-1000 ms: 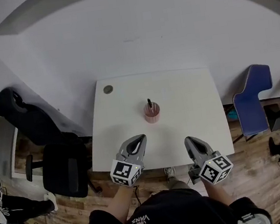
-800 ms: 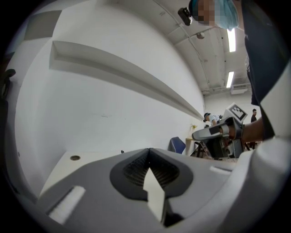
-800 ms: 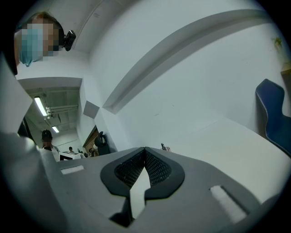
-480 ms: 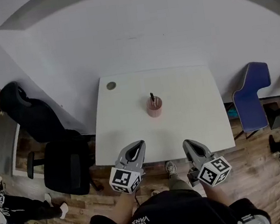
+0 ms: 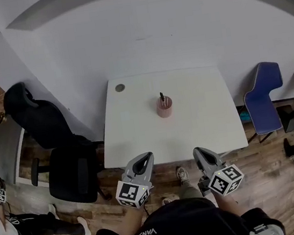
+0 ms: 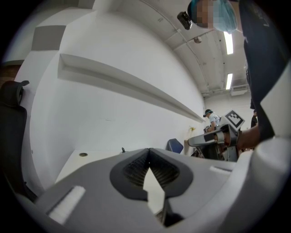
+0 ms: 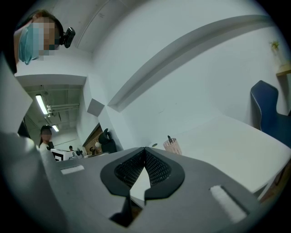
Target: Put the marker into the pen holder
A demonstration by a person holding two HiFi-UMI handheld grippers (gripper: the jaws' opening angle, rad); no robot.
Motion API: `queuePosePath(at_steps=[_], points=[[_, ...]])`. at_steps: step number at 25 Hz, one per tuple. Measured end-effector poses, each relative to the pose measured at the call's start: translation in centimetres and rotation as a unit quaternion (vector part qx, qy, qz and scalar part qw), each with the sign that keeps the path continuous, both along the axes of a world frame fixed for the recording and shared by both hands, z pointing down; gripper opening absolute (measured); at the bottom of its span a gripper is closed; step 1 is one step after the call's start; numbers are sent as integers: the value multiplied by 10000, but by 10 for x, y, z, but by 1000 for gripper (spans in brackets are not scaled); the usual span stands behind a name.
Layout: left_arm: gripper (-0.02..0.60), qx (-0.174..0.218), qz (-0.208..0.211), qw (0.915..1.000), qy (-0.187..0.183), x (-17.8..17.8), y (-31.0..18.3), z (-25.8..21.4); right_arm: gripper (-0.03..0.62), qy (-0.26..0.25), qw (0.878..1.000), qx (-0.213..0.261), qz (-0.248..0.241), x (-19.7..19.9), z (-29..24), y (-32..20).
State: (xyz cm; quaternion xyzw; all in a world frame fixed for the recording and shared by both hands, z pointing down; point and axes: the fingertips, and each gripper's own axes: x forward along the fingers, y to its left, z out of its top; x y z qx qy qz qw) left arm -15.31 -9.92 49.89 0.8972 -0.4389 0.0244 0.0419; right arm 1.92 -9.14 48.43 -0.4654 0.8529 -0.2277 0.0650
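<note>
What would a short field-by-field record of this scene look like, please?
table: white, against the wall
pen holder: pink, upright, near the table's middle
marker: dark, standing in the pen holder, top sticking out
left gripper: jaws together, nothing between them, held at the table's near edge
right gripper: jaws together, empty, also at the near edge
task state: marker appears already in place
surroundings: black office chair left of the table, blue chair to its right

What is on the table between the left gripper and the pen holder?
Nothing: in the head view, only bare table lies between the left gripper and the pen holder.
</note>
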Motion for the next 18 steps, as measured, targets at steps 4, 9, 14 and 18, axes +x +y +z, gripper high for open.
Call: queuePosePath(at_steps=[4,9,14,18], points=[[53,-89,-71,9999,-11,-11,19,3,2,-21,10000,24,28,-4,2,9],[52,-152,-149,9998,-55,-23,36,7,2,12,10000,11,-11,-12,6,17],[52,-227,-234,9994,-104,-34,51,11,2,-12,10000,14,-45,-23,5,23],[52,-291,-302,9991,-105,-41,59,15,2,-10,10000,-34,-65,-31,8,25]])
